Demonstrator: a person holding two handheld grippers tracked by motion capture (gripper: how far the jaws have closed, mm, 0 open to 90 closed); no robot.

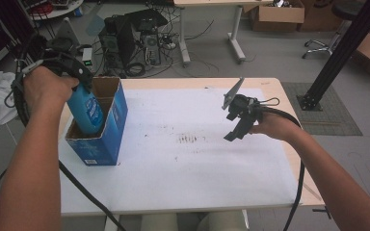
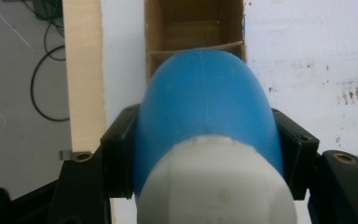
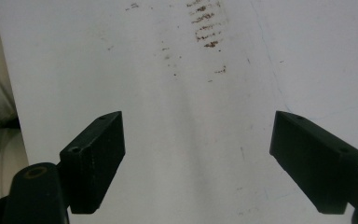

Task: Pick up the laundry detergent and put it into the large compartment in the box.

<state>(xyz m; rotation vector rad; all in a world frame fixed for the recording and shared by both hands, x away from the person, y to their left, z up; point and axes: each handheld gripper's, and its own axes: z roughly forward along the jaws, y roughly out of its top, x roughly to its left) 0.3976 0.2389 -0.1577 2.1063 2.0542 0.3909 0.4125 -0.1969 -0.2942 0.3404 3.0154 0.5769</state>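
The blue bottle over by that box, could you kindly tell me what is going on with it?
A person is holding a gripper in each hand. The left gripper is shut on the blue bottle just below its white cap, and the bottle's lower end sits inside the open blue cardboard box at the table's left edge. The right gripper hangs open above the white sheet, holding nothing.

Black right tool [image 1: 238,126]: brass-ringed screws, grey three-cornered plate, trailing black cable.

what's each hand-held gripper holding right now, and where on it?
Left hand-held gripper: shut on the blue plastic bottle with a white cap, clamped across its upper body just below the cap, bottle partly inside the blue cardboard box. Right hand-held gripper: open, holding nothing.
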